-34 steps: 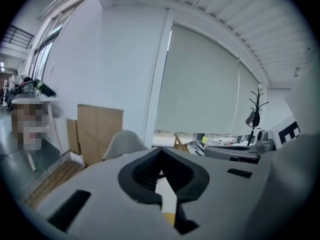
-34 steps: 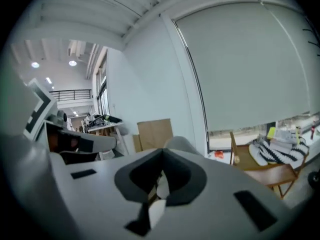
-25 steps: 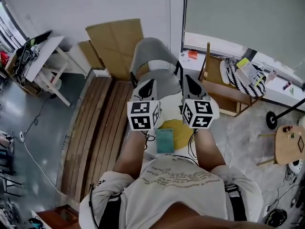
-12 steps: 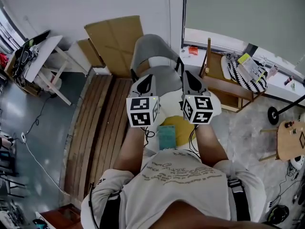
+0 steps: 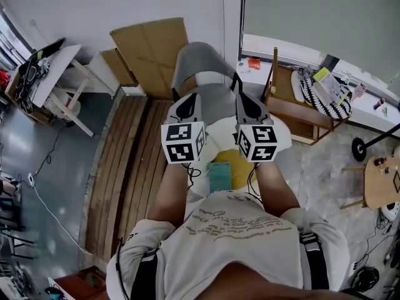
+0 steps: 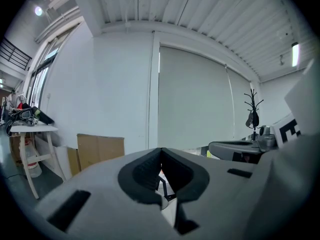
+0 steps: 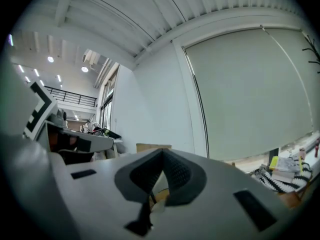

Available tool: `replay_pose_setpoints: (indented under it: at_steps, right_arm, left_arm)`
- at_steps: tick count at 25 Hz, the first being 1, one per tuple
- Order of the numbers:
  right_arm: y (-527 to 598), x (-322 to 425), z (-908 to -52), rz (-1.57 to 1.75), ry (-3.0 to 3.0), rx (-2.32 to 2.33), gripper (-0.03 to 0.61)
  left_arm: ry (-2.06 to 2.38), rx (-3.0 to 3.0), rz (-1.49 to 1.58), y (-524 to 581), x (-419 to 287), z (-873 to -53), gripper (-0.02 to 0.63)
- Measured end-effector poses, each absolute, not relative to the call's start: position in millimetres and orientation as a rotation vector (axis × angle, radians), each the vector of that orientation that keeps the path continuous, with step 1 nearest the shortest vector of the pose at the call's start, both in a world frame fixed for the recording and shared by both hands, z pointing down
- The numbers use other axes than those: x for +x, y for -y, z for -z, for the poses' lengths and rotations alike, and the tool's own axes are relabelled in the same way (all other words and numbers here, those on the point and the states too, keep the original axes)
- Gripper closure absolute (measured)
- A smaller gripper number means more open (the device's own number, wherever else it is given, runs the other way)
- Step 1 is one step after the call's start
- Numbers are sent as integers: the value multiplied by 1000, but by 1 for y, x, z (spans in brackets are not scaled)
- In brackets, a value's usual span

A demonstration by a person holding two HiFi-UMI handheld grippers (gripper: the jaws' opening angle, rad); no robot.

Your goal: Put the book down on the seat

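Observation:
A teal book [image 5: 219, 176] lies flat between the person's forearms, on a yellow round pad [image 5: 238, 169] at the near end of a white seat [image 5: 220, 132] with a grey backrest [image 5: 197, 67]. Both grippers hover above the seat, side by side, pointing toward the backrest and well above the book. In the head view my left gripper [image 5: 188, 102] is at the left and my right gripper [image 5: 244, 103] at the right. Each gripper view shows its own jaws, left [image 6: 161, 152] and right [image 7: 162, 154], meeting at the tips with nothing between them.
Flat cardboard sheets [image 5: 150, 50] lean on the wall behind the chair. A slatted wooden bench [image 5: 128, 167] runs along the left. A wooden rack with striped shoes [image 5: 312, 95] stands at the right, a small round wooden table [image 5: 381, 186] at far right, a white desk [image 5: 53, 74] at far left.
Both grippers have drifted slightly away from the person, toward the backrest. The book stays on the yellow pad.

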State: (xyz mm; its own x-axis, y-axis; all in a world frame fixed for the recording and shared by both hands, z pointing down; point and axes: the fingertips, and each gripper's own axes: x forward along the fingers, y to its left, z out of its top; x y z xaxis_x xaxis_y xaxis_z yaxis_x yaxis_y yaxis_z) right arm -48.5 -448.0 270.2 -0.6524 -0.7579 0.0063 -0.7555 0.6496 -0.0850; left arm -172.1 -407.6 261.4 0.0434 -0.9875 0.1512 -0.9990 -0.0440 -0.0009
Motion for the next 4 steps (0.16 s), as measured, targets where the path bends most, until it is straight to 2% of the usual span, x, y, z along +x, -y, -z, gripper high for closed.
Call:
replay_pose_setpoints:
  at_steps: [4]
  right_arm:
    - [448,-48,-275,139,-2833,-1297,552]
  left_arm:
    - [2094,2186,-152,406,-173,-261,593]
